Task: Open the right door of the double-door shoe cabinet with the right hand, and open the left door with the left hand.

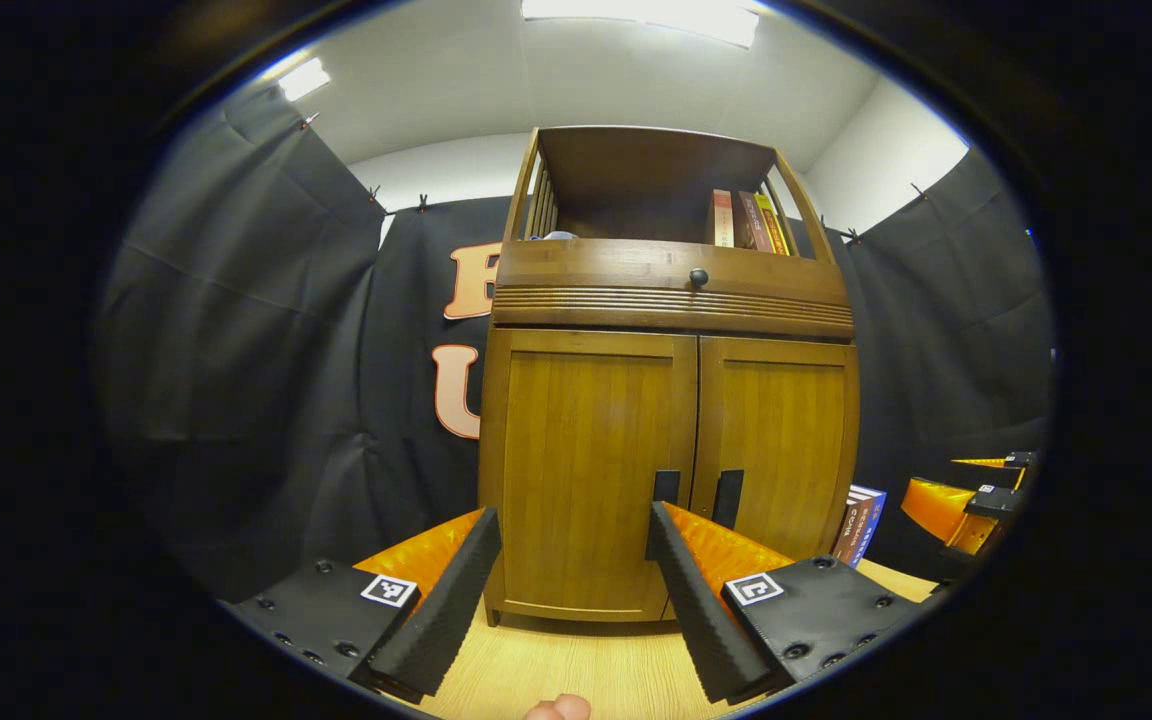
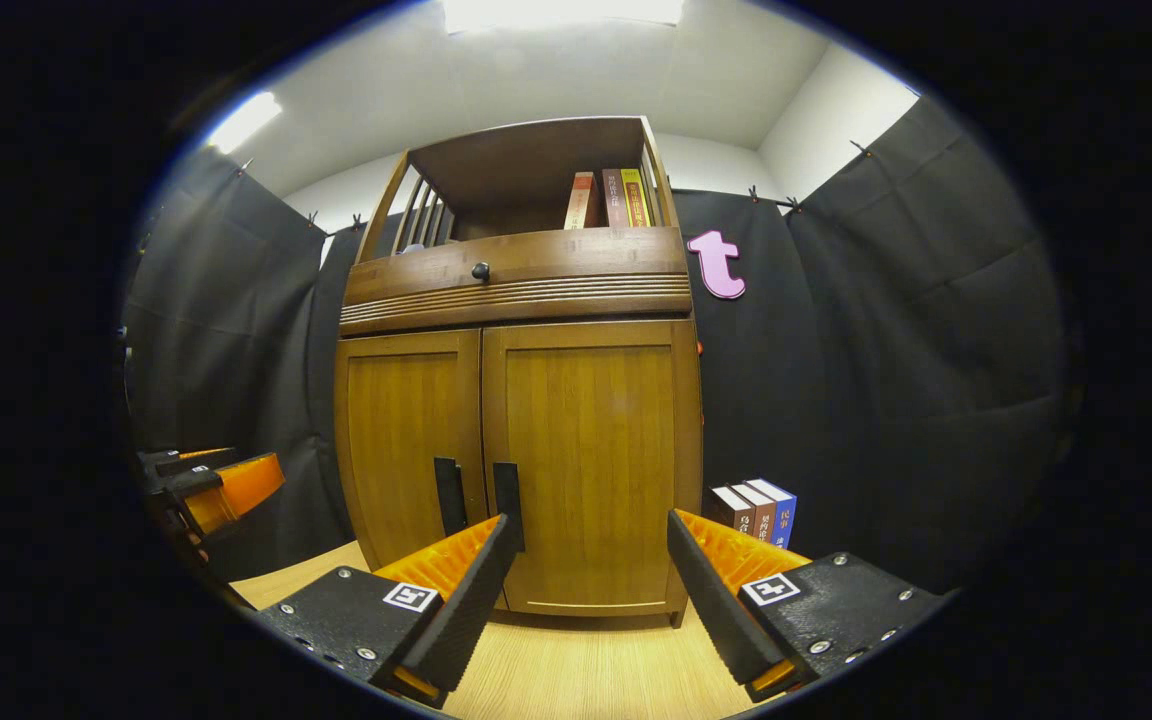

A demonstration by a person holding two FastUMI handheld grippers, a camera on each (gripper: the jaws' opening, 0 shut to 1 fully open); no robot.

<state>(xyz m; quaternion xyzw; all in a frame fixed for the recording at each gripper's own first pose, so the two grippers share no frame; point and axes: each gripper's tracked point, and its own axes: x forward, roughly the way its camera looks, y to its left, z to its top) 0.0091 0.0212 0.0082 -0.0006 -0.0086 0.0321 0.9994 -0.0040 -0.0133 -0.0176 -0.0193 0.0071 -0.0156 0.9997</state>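
At the bottom of the left gripper view we see our left hand-held gripper [image 1: 571,560] with its two fingers spread wide apart, holding nothing, and a fingertip of the person's hand [image 1: 558,708] peeking in at the lower edge. This gripper is held level, short of the shoe cabinet [image 1: 671,370], facing the left door [image 1: 586,470]; its right-side finger [image 1: 696,600] lines up below the left handle [image 1: 666,487] without touching it.

In the right gripper view our right hand-held gripper [image 2: 591,575] is likewise open, fingers well apart and empty, pointed at the right door [image 2: 591,460]. Its left-side finger [image 2: 466,600] overlaps the foot of the right handle [image 2: 508,500] in the picture; we cannot tell whether they touch. Each gripper also appears at the far edge of the other's view.

The cabinet stands on the light wooden bench [image 2: 586,670], against the black cloth wall. Both doors are closed, flush panels of brown wood, with two dark vertical handles side by side at the middle seam. Above them runs a ribbed drawer front with a small dark knob [image 2: 480,270], and an open shelf on top holds a few upright books [image 2: 606,198]. More books [image 2: 756,515] stand on the bench just to the right of the cabinet.
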